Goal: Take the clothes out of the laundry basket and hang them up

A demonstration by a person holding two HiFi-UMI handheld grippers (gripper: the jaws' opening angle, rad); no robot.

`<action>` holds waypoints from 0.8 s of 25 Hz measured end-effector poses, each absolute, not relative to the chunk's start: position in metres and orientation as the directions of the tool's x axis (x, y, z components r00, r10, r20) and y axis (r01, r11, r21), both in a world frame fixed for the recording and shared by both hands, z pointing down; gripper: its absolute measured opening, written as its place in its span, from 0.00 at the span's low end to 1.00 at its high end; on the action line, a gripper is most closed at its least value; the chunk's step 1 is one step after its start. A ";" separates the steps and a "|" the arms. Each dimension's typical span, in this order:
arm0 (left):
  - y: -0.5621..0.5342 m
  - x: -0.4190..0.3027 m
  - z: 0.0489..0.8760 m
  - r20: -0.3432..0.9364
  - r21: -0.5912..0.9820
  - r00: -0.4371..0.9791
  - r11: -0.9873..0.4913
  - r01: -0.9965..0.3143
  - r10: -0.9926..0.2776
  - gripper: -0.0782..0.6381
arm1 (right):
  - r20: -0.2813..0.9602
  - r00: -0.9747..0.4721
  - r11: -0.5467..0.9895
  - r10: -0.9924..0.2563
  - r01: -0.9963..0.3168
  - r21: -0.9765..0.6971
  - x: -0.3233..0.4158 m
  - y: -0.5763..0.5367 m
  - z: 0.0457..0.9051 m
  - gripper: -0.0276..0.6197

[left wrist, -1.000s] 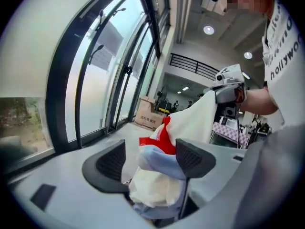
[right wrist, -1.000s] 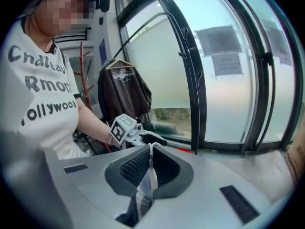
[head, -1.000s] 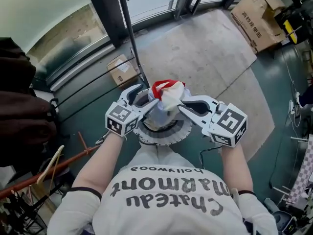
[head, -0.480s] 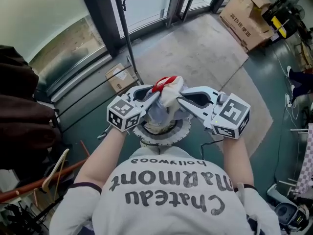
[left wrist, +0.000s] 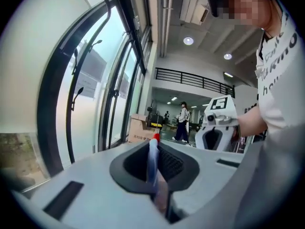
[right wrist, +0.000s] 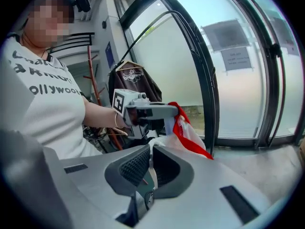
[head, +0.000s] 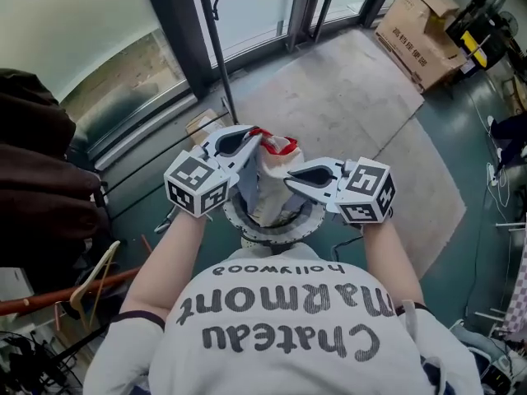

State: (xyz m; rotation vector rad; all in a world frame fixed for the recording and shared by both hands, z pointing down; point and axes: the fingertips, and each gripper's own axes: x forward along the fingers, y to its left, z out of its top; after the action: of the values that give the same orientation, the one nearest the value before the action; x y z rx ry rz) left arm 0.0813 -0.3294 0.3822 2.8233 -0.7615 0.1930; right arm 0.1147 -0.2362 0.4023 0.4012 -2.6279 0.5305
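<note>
A white, red and pale blue garment [head: 272, 171] hangs between both grippers above the round, rib-rimmed laundry basket [head: 306, 217] in front of the person's chest. My left gripper [head: 260, 135] is up at the garment's red top edge; its jaws have just been closing, and a thin fold of cloth [left wrist: 153, 161] is pinched between them. Lower and to the right, my right gripper [head: 290, 177] is shut on another fold. In the right gripper view, white cloth [right wrist: 151, 162] sits between the pads and the red-edged part [right wrist: 188, 132] stretches across to the left gripper.
The dark rack pole [head: 218, 39] rises just beyond the basket, by the window. Dark clothes [head: 33, 188] hang at the left, above a wooden hanger [head: 90, 274]. Cardboard boxes [head: 206, 120] [head: 420, 31] lie on the floor. A person walks far off [left wrist: 182, 120].
The left gripper's jaws have closed on the garment's top edge and it has risen, drawing the cloth up out of the basket. The right gripper has shifted slightly, still gripping.
</note>
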 end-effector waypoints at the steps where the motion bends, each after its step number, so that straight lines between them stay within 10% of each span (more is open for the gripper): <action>1: -0.328 0.081 0.375 0.171 0.172 0.854 -0.838 -0.518 -0.492 0.14 | 0.463 -0.870 0.887 -0.168 -0.338 -0.314 0.112 -0.231 0.408 0.10; 20: -0.273 0.120 0.234 -0.010 0.079 0.810 -0.808 -0.584 -0.586 0.13 | 0.514 -0.850 0.828 -0.117 -0.370 -0.422 0.220 -0.235 0.455 0.19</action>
State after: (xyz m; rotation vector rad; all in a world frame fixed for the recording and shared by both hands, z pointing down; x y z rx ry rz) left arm 0.1197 -0.2728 0.2342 2.9200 -0.9450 -0.0522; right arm 0.2199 -0.2347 0.4548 0.3597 -2.5313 0.7176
